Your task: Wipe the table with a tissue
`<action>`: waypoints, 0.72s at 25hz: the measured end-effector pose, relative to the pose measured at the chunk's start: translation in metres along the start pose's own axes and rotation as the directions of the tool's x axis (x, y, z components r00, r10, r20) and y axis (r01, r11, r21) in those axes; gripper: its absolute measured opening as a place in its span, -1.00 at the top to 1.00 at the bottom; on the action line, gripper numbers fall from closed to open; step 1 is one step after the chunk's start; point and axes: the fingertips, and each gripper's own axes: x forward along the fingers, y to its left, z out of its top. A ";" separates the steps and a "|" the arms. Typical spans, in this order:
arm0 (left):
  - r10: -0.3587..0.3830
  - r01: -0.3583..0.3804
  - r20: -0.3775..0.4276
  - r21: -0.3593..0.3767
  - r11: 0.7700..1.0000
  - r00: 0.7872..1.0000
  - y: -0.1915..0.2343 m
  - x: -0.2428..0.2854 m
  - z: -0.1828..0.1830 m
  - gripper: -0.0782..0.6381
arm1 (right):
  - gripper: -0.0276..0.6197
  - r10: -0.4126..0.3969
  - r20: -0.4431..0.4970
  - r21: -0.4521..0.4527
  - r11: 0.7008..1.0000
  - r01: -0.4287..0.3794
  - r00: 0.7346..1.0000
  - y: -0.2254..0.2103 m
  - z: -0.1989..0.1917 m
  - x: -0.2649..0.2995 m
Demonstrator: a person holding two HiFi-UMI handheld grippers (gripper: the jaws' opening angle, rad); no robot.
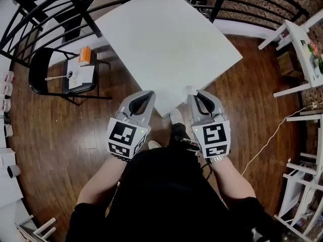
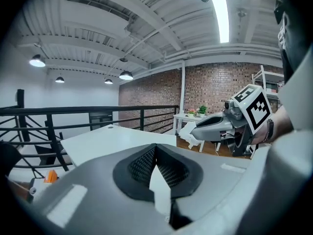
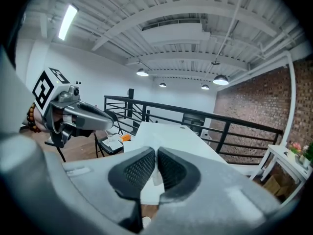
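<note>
Looking down in the head view, the person is standing at the near corner of the white table (image 1: 166, 39) with both grippers raised side by side. The right gripper (image 1: 198, 97) is pinching a small crumpled tissue (image 1: 190, 90) at its tip, just over the table's near right edge. The left gripper (image 1: 144, 99) is pointing at the same corner from the other side, with nothing at its tip.

In the left gripper view, its two pads are meeting at their tips with only bare table showing behind them, so it is carrying nothing. Off to the right, the other gripper is showing in profile with the white tissue (image 2: 187, 130) sticking out ahead of its nose.

In the right gripper view, the pads are pressing nearly together on a fold of the tissue (image 3: 155, 175), which is hanging down between them. The tabletop is stretching away ahead and to the left of the tissue – almost the whole surface is lying beyond it. So the right gripper is the nearer one, and the wipe looks likely to run forward from this corner.
</note>
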 end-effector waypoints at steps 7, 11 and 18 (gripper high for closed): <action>0.002 -0.002 0.030 -0.009 1.000 1.000 -0.002 -0.027 0.001 0.75 | 0.89 0.012 0.024 -0.019 1.000 -0.011 1.000 0.031 0.013 -0.021; -0.005 0.006 0.033 -0.011 1.000 0.999 -0.004 -0.038 0.007 0.75 | 0.89 0.016 0.028 -0.022 1.000 -0.015 0.999 0.041 0.024 -0.030; -0.007 0.007 0.030 0.001 1.000 1.000 -0.016 -0.039 0.018 0.75 | 0.89 0.029 0.046 -0.014 1.000 -0.028 0.999 0.037 0.033 -0.044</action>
